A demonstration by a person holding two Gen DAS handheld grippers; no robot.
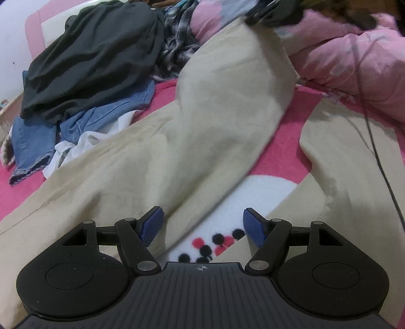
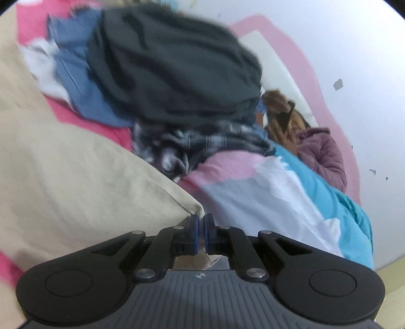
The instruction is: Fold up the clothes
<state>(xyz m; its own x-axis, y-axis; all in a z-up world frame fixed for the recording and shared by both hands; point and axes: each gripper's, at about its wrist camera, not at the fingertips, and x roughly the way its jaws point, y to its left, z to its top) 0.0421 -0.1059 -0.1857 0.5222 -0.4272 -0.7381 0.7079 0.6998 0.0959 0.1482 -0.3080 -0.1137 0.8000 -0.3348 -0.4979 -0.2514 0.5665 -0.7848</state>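
Observation:
Beige trousers (image 1: 177, 141) lie spread on a pink blanket (image 1: 286, 141) on the bed. One leg is lifted up toward the far right, where my right gripper (image 1: 273, 12) shows blurred, holding its end. In the right wrist view my right gripper (image 2: 201, 222) is shut on the hem corner of the beige trousers (image 2: 76, 162). My left gripper (image 1: 202, 225) is open and empty, low over the trousers near the crotch, above a white patch with black and red dots (image 1: 215, 243).
A pile of clothes sits at the back left: a black garment (image 1: 96, 58), blue jeans (image 1: 83, 121), a white garment (image 1: 83, 144), a plaid shirt (image 1: 177, 40). A pink quilt (image 1: 354, 70) lies at right, a black cable (image 1: 379, 157) runs over it. A person (image 2: 321, 151) lies by the wall.

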